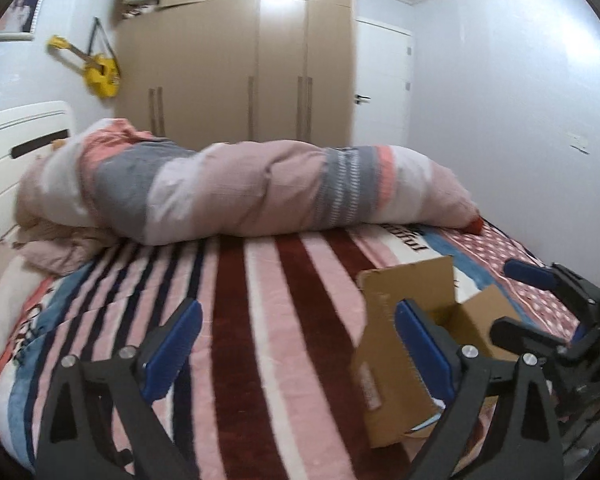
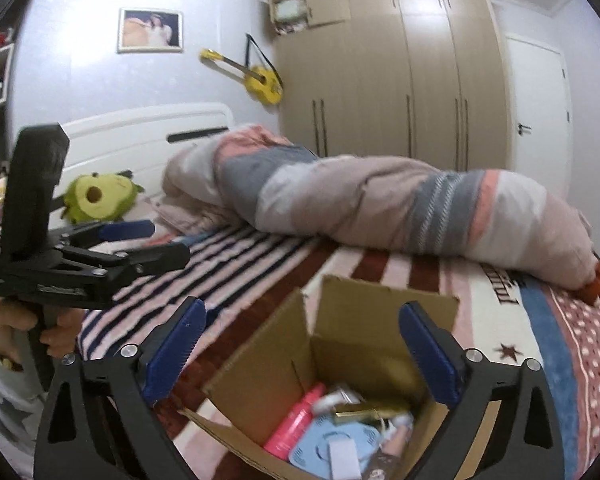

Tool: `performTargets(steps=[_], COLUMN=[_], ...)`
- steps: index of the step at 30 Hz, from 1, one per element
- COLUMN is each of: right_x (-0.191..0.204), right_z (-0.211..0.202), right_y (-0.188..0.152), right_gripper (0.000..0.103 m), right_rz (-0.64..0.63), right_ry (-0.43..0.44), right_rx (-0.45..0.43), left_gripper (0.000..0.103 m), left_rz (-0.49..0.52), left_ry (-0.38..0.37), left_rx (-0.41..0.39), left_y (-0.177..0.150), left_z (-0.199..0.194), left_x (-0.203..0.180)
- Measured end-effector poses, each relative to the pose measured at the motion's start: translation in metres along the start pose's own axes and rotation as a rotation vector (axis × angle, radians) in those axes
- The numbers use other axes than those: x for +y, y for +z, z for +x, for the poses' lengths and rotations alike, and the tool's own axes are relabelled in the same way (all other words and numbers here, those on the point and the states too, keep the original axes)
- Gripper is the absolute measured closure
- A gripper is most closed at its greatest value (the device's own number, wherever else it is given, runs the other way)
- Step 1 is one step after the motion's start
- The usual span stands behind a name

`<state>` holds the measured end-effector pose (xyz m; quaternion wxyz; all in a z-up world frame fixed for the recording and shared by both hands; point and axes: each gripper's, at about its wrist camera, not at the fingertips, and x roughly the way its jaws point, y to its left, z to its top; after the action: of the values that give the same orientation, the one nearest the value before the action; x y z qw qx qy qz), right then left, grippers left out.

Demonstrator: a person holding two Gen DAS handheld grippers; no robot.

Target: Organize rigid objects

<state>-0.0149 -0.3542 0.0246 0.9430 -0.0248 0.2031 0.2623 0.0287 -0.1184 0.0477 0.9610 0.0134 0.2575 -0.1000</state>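
a brown cardboard box point(image 2: 340, 368) sits open on the striped bed cover point(image 2: 260, 264), in front of the rolled up quilt point(image 2: 400, 216). inside the box lie a pink bottle point(image 2: 296, 420), a gold tube point(image 2: 368, 408), a round blue thing point(image 2: 332, 444) and some small bits too blurry to name. the right gripper point(image 2: 300, 352) hangs just over the box with its blue pads point(image 2: 176, 348) spread wide and nothing between them. the left gripper point(image 1: 296, 356) is beside the box, on its left side, over bare bed cover, and it is spread wide and empty too. the box is likely light and a bit bendy, so its flaps point(image 1: 408, 280) may fold if squeezed; a wall edge looks like a safer place to hold. the pink bottle looks hard and smooth, so it may slip; hold it around the middle. the gold tube is thin and may roll away in the box
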Motion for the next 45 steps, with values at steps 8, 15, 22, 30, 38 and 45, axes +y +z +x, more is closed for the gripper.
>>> performTargets(steps=[8,15,22,30,38,45], right_x=[0.008,0.008,0.007,0.007,0.007,0.006], right_z=[0.005,0.006,0.006,0.006,0.006,0.006], right_y=[0.003,0.002,0.002,0.002,0.001,0.001], right_gripper=[0.006,0.006,0.006,0.006,0.006,0.006], right_rz=[-0.005,-0.003,-0.003,-0.002,0.001,0.005], right_ry=[0.012,0.014,0.015,0.014,0.012,0.012], right_rx=[-0.015,-0.018,-0.018,-0.019,-0.021,-0.021], left_gripper=[0.007,0.007,0.007,0.005,0.005,0.004], left_rz=[-0.031,-0.042,-0.043,-0.042,-0.038,-0.040], left_ry=[0.037,0.045,0.051,0.063,0.072,0.073], left_rx=[-0.022,-0.033,-0.036,-0.049,-0.061,-0.058], left_y=[-0.004,-0.004,-0.004,-0.004,-0.003,-0.002], left_z=[-0.007,-0.010,-0.012,-0.017,-0.020,-0.021], left_x=[0.010,0.009,0.007,0.003,0.001,0.001])
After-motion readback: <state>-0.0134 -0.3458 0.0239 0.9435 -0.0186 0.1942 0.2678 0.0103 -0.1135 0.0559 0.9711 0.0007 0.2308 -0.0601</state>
